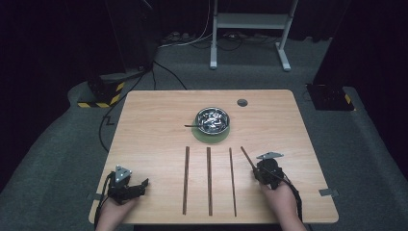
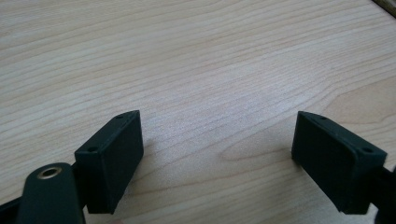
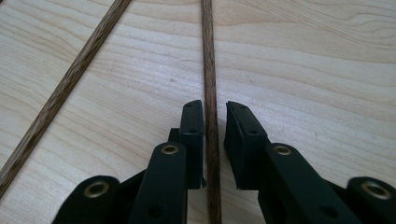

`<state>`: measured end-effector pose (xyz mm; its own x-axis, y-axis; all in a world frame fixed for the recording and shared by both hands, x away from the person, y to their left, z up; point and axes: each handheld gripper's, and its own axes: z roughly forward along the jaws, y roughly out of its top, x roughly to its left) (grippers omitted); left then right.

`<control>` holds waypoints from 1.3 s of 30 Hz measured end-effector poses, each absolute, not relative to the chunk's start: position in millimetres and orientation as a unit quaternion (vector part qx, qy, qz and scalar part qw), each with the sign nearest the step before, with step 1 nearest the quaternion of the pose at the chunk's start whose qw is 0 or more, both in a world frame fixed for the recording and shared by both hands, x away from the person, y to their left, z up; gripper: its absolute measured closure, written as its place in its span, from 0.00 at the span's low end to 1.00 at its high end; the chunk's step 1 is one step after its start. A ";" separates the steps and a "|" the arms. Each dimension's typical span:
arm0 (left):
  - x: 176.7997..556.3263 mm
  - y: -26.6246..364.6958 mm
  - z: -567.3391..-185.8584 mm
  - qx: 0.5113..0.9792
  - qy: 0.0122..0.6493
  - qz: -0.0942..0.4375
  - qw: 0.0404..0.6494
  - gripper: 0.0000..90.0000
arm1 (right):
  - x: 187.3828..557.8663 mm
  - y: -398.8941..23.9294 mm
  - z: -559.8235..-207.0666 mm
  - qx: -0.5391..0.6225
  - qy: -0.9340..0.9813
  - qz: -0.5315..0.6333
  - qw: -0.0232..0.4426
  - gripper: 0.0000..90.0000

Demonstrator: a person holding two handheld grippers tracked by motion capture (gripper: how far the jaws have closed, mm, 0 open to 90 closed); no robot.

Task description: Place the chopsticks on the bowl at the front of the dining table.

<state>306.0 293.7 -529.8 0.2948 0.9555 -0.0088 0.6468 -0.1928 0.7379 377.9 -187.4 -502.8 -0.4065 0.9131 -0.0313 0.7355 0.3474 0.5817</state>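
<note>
Dark curtains and grey carpet surround a light wooden bench, where a person works with a handheld tool in each hand. Behind the bench stand the legs of a white metal frame and a black block edged with yellow and black hazard tape.

Toward the far side of the bench, a shiny metal bowl sits on a round green mat, a thin dark utensil resting on its rim and pointing left. Nearer the person, three long dark wooden sticks lie side by side, running from near edge toward the bowl.

A fourth wooden stick lies just right of them, angled toward the bowl. The right tool sits over its near end. In the right gripper view, the jaws stand narrowly apart on either side of this stick, close against it; whether the pads actually press on the wood cannot be told. A neighbouring stick runs diagonally at left in that view.

The left tool rests low near the bench's left front corner, well apart from the sticks. Its jaws are spread wide, with bare wood grain between them in the left gripper view.
</note>
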 end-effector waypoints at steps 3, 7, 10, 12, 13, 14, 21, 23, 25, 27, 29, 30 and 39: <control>306.0 293.6 -529.8 0.735 0.545 0.236 0.327 0.19 | 376.6 -185.9 -502.5 0.510 0.805 0.245 0.180 0.93; 306.0 293.6 -529.8 0.735 0.545 0.237 0.327 0.18 | 375.8 -184.9 -502.1 0.505 0.809 0.239 0.185 0.93; 306.0 293.5 -529.8 0.735 0.545 0.237 0.326 0.19 | 374.9 -183.9 -501.2 0.500 0.808 0.239 0.199 0.94; 306.0 293.5 -529.8 0.735 0.545 0.237 0.326 0.19 | 374.8 -184.7 -495.0 0.501 0.805 0.247 0.202 0.94; 306.0 293.5 -529.8 0.735 0.545 0.237 0.326 0.19 | 374.6 -184.2 -492.0 0.501 0.803 0.249 0.202 0.94; 306.0 293.5 -529.8 0.735 0.545 0.237 0.326 0.19 | 374.4 -183.4 -487.8 0.496 0.805 0.251 0.208 0.93; 305.7 293.2 -529.7 0.735 0.545 0.237 0.326 0.19 | 374.8 -170.4 -451.3 0.475 0.804 0.278 0.226 0.93; 305.7 293.2 -529.7 0.735 0.545 0.237 0.326 0.19 | 376.4 -165.2 -443.4 0.471 0.803 0.285 0.227 0.94; 305.7 293.3 -529.7 0.735 0.545 0.237 0.326 0.19 | 379.3 -160.8 -437.8 0.470 0.802 0.291 0.225 0.93; 306.0 293.4 -529.7 0.736 0.544 0.237 0.326 0.19 | 383.3 -157.8 -433.9 0.470 0.801 0.298 0.220 0.93; 306.1 293.4 -529.7 0.736 0.544 0.237 0.327 0.19 | 387.8 -152.7 -431.2 0.470 0.799 0.301 0.223 0.94; 306.1 293.4 -529.7 0.736 0.544 0.237 0.327 0.19 | 387.8 -152.7 -431.2 0.470 0.799 0.301 0.223 0.94; 306.6 293.6 -529.8 0.738 0.541 0.236 0.328 0.19 | 417.4 -133.8 -420.2 0.470 0.796 0.315 0.215 0.94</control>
